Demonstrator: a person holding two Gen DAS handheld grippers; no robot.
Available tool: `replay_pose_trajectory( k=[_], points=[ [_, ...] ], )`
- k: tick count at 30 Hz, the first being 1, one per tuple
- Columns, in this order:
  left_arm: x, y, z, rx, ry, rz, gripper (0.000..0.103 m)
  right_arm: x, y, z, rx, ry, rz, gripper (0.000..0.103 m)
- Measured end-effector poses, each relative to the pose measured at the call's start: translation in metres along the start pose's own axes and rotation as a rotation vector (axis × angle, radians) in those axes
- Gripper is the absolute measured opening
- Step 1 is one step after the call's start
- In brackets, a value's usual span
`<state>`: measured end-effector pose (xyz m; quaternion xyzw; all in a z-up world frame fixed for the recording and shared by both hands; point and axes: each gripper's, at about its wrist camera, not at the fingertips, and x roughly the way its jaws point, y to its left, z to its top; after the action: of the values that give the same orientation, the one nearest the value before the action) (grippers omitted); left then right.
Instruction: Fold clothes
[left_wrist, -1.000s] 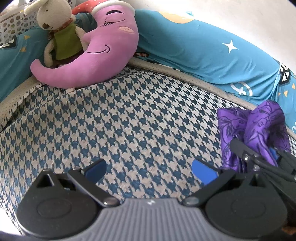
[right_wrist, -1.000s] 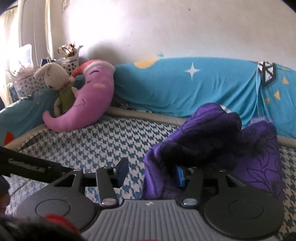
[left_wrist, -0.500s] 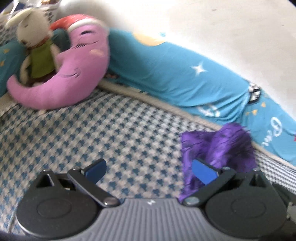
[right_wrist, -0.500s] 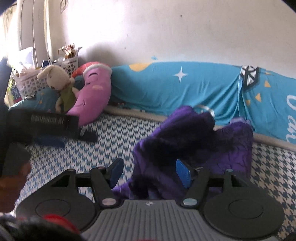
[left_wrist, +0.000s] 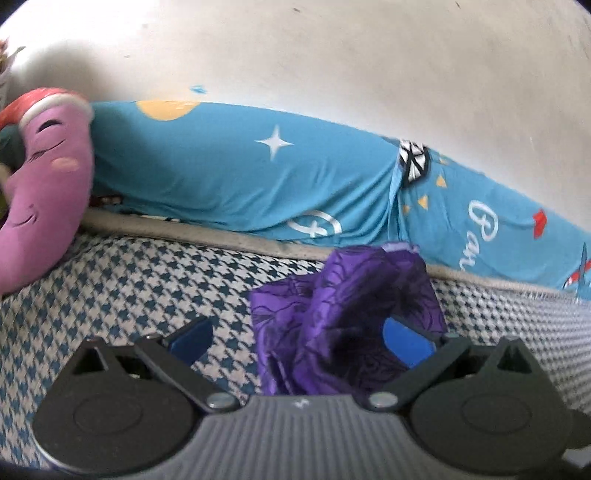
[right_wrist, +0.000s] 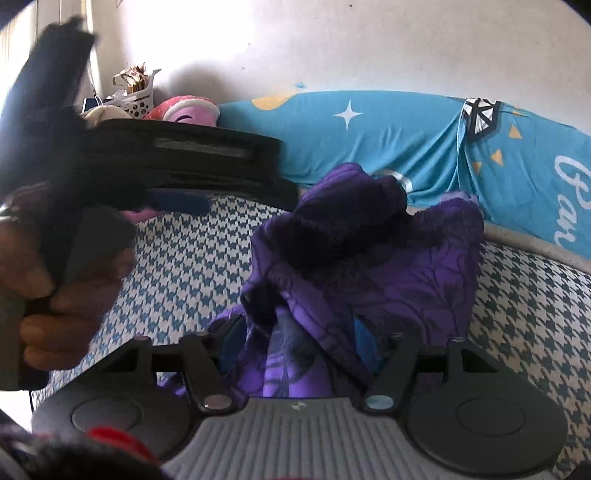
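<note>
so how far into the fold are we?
Early. Nothing looks folded: the purple patterned garment is bunched on the houndstooth mattress. In hand: right gripper seems shut on its cloth; left gripper is open, garment between its fingers. Left: spread flat, fold.

left gripper (left_wrist: 297, 341): black linkages, blue pads | grey ribbed body | silver pivot screws
</note>
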<state>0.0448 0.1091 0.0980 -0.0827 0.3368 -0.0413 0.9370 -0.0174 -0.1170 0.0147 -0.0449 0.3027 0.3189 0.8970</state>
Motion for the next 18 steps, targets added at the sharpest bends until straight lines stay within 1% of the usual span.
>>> replay_pose_trajectory(
  k=[3, 7, 11, 15, 18],
  points=[
    [0.010, -0.011, 0.004, 0.048, 0.006, 0.002, 0.103, -0.004, -0.004, -0.001, 0.006, 0.001, 0.000, 0.064],
    [0.022, -0.026, 0.008, 0.142, 0.021, -0.005, 0.103, -0.007, -0.010, -0.002, 0.033, 0.001, -0.003, 0.064],
    [0.036, -0.032, 0.005, 0.210, 0.069, -0.008, 0.103, -0.009, -0.016, -0.002, 0.061, 0.006, 0.004, 0.064],
    [0.048, -0.030, 0.000, 0.250, 0.092, 0.049, 0.101, -0.009, -0.021, -0.004, 0.075, 0.014, 0.004, 0.064],
    [0.055, -0.022, -0.001, 0.226, 0.094, 0.101, 0.098, -0.009, -0.026, -0.005, 0.091, 0.021, 0.001, 0.064]
  ],
)
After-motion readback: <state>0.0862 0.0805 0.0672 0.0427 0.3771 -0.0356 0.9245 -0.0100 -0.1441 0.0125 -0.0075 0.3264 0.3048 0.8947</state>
